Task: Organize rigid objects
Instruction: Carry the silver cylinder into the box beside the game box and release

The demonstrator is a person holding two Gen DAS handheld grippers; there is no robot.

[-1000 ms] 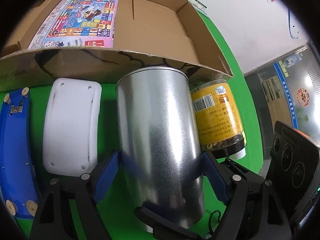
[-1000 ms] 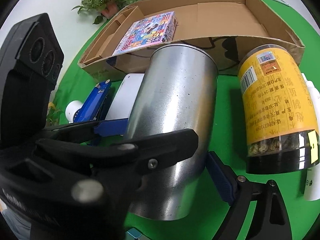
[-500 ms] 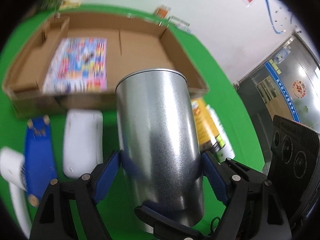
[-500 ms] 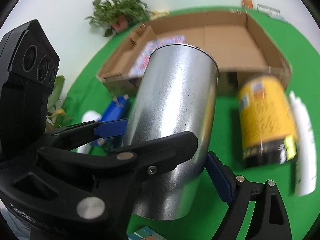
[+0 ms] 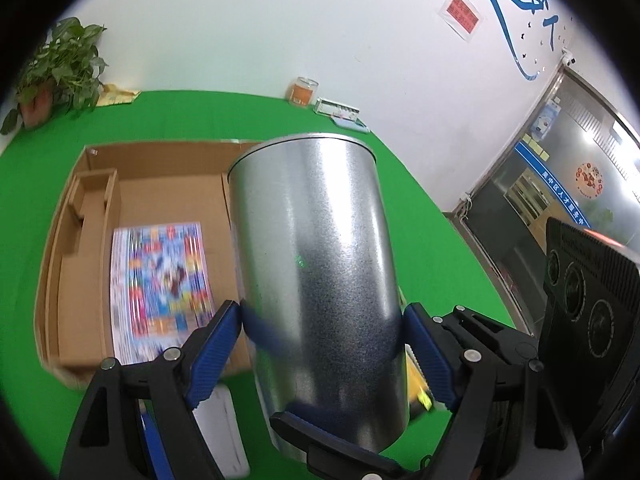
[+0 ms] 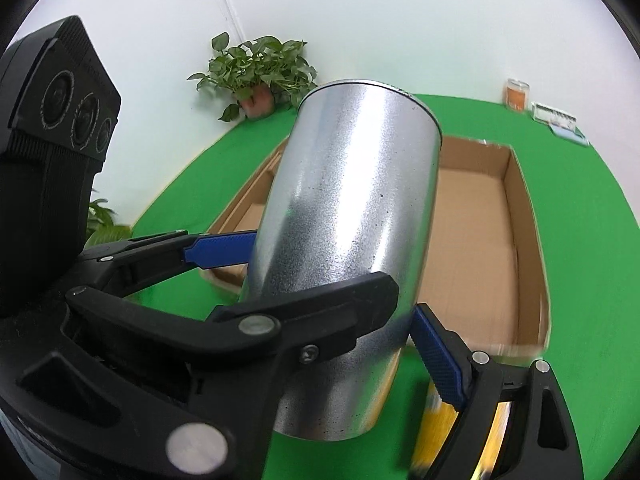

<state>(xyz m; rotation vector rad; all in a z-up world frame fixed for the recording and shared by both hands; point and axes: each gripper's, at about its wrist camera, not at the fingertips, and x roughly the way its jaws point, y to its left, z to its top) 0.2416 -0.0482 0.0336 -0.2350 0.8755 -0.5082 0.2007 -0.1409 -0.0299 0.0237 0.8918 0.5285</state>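
Metal can [image 5: 316, 280] clamped btwn both grippers' jaws.

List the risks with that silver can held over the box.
1. The silver can is smooth and tilted; both grippers' fingers clamp only its lower part, so it might slip.
2. It could come down on the colourful board lying in the cardboard box.
3. Its base might clip the box's near wall.
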